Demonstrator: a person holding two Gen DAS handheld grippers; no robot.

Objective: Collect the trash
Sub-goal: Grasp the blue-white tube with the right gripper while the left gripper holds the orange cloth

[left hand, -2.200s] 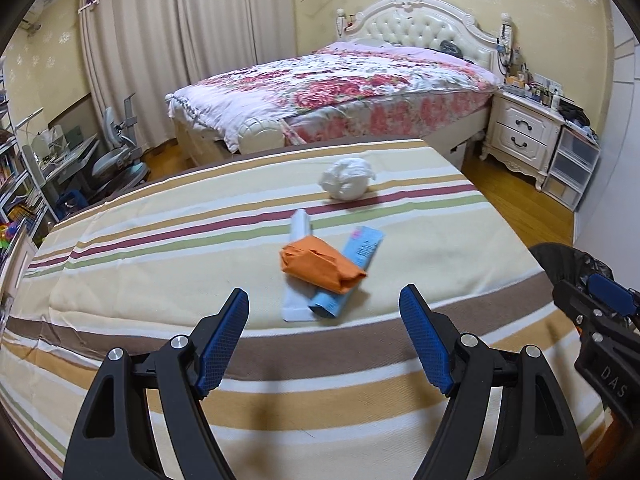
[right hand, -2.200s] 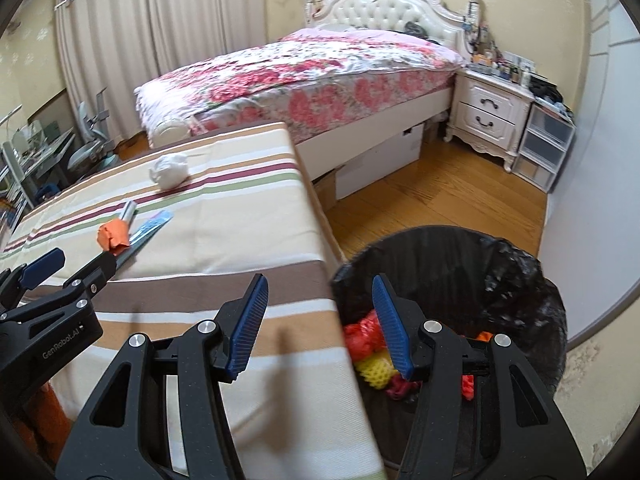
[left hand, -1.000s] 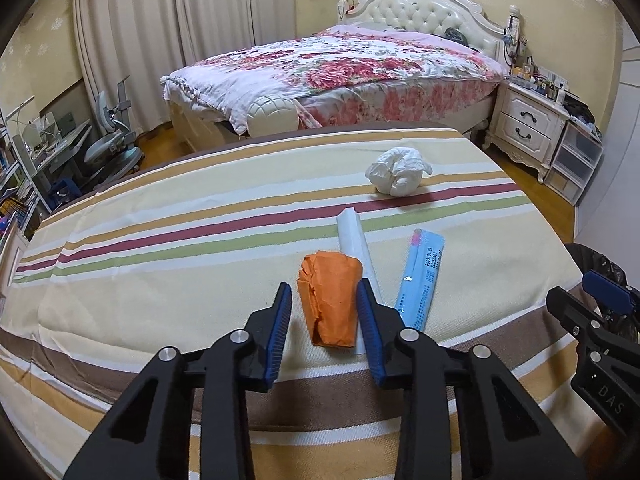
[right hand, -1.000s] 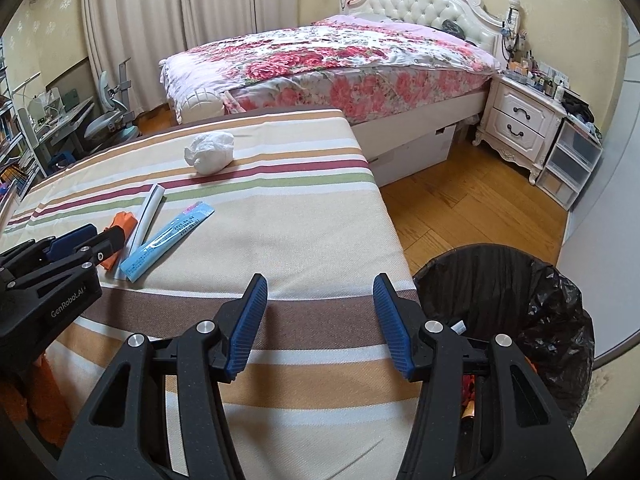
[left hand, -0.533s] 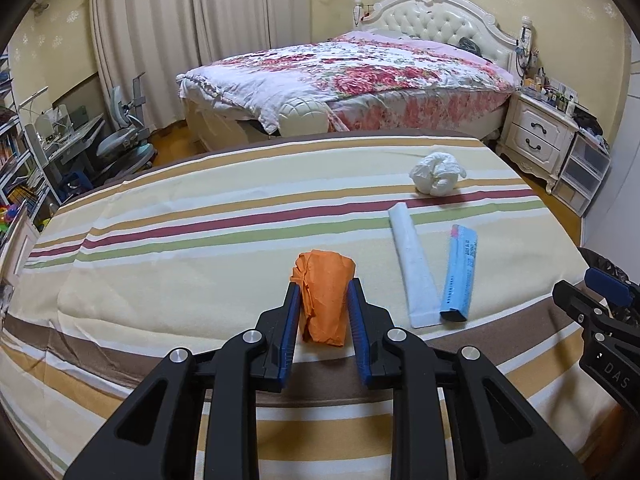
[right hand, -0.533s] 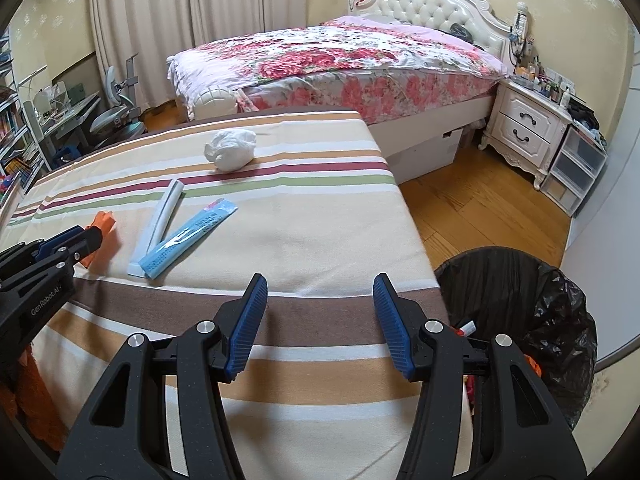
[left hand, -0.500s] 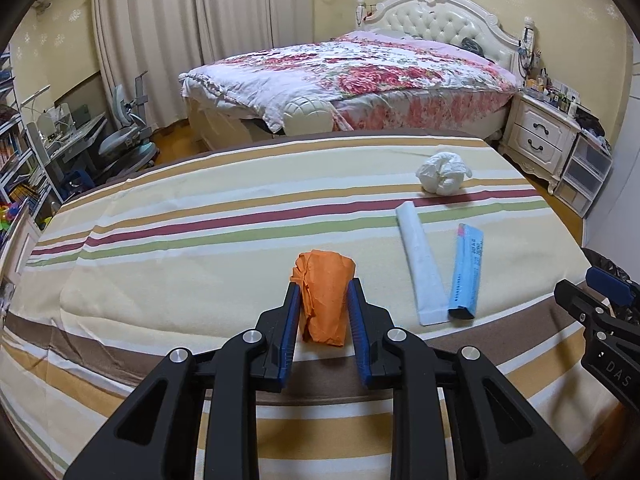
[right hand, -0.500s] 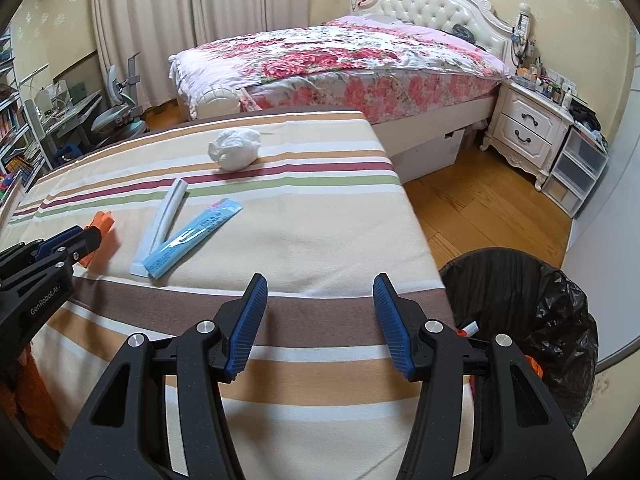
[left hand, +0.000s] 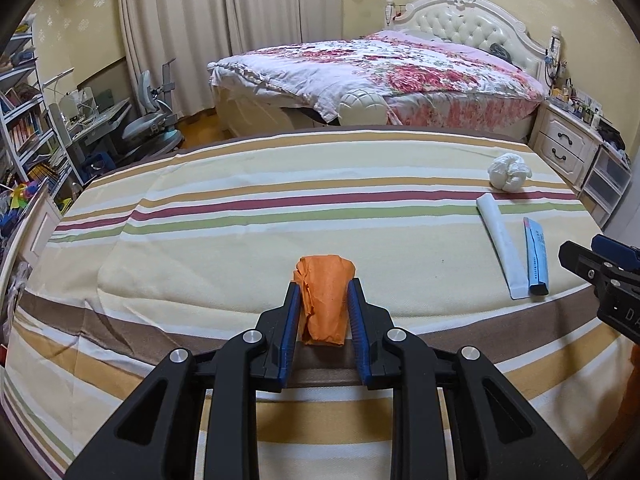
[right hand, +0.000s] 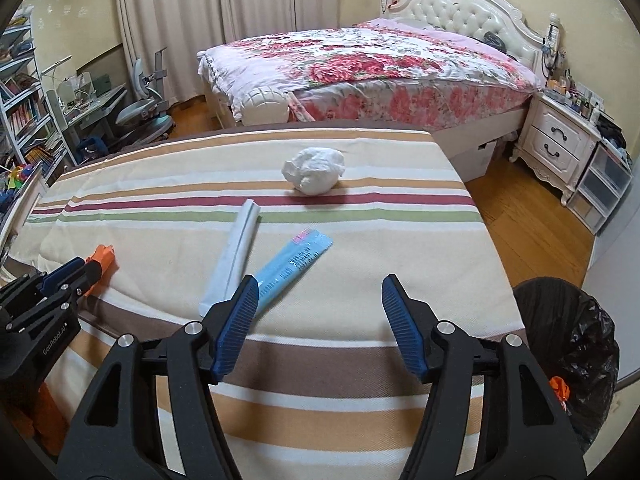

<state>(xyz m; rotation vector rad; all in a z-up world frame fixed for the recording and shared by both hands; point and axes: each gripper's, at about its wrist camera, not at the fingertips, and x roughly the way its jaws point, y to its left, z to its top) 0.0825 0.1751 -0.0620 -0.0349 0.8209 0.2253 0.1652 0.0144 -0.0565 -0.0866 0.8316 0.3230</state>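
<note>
**Orange wad clamped on the striped cloth**

Your left gripper (left hand: 323,314) has its blue-padded jaws closed against both sides of the crumpled orange paper wad (left hand: 325,298), which stands out past the fingertips toward 12 o'clock over the brown band of the striped woven tablecloth (left hand: 240,216). From your right wrist camera the same wad (right hand: 103,258) shows at 9 o'clock, poking out of the left gripper's tips.

Your right gripper (right hand: 320,312) is spread wide with nothing between its jaws, hovering above the cloth's near edge. Just beyond its left finger, at about 11 o'clock, lie the flat light-blue printed packet (right hand: 294,264) and the long white folded paper sleeve (right hand: 234,254); the two sit close side by side, their near ends almost together and their far ends angled apart. Further out at 12 o'clock, on the maroon stripe, rests the crumpled white tissue ball (right hand: 314,174), apart from both.

At 4 o'clock in the right view, off the table's edge on the wooden floor (right hand: 532,232), stands the round bin lined with a black plastic bag (right hand: 576,344), a scrap of orange showing inside its rim.

Beyond the table is the bed with a floral red-and-white quilt (right hand: 360,68) and a tufted white headboard (right hand: 460,8). At 2 o'clock is a white carved nightstand (right hand: 560,144); at 10 o'clock a desk with a grey chair (right hand: 140,108) and bookshelves (right hand: 24,112). Pale curtains (right hand: 224,12) hang along the far wall.
</note>
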